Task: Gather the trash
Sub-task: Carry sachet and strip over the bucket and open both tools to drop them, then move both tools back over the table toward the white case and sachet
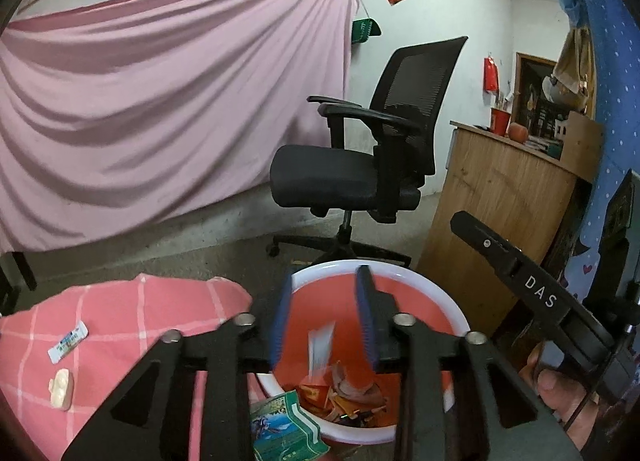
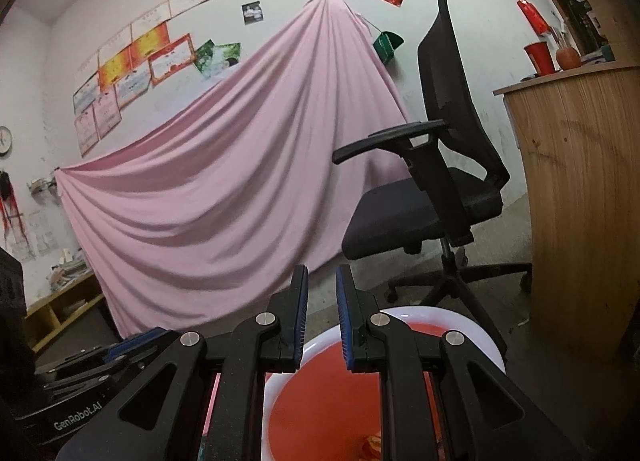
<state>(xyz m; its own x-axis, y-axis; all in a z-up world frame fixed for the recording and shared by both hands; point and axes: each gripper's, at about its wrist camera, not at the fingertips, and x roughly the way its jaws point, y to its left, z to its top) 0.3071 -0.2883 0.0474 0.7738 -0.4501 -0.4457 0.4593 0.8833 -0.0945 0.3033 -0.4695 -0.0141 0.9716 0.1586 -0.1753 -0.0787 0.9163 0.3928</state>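
A red bin with a white rim (image 1: 436, 293) stands on the floor below both grippers; orange wrappers (image 1: 340, 389) lie at its bottom. My left gripper (image 1: 324, 275) is open over it, and a blurred white scrap (image 1: 320, 345) is loose in the air between its blue pads (image 1: 280, 321), touching neither. A green packet (image 1: 284, 429) leans at the bin's near rim. My right gripper (image 2: 322, 273) hangs over the same bin (image 2: 460, 321), its pads nearly together with nothing between them. A small white-and-blue wrapper (image 1: 68, 341) and a cream lump (image 1: 62, 389) lie on the pink checked cloth (image 1: 140, 313).
A black office chair (image 1: 348, 165) stands just behind the bin. A wooden counter (image 1: 500, 201) with a red cup and an apple rises on the right. A pink sheet (image 1: 160, 101) hangs across the back wall. A hand (image 1: 552, 385) holds the right gripper at the lower right.
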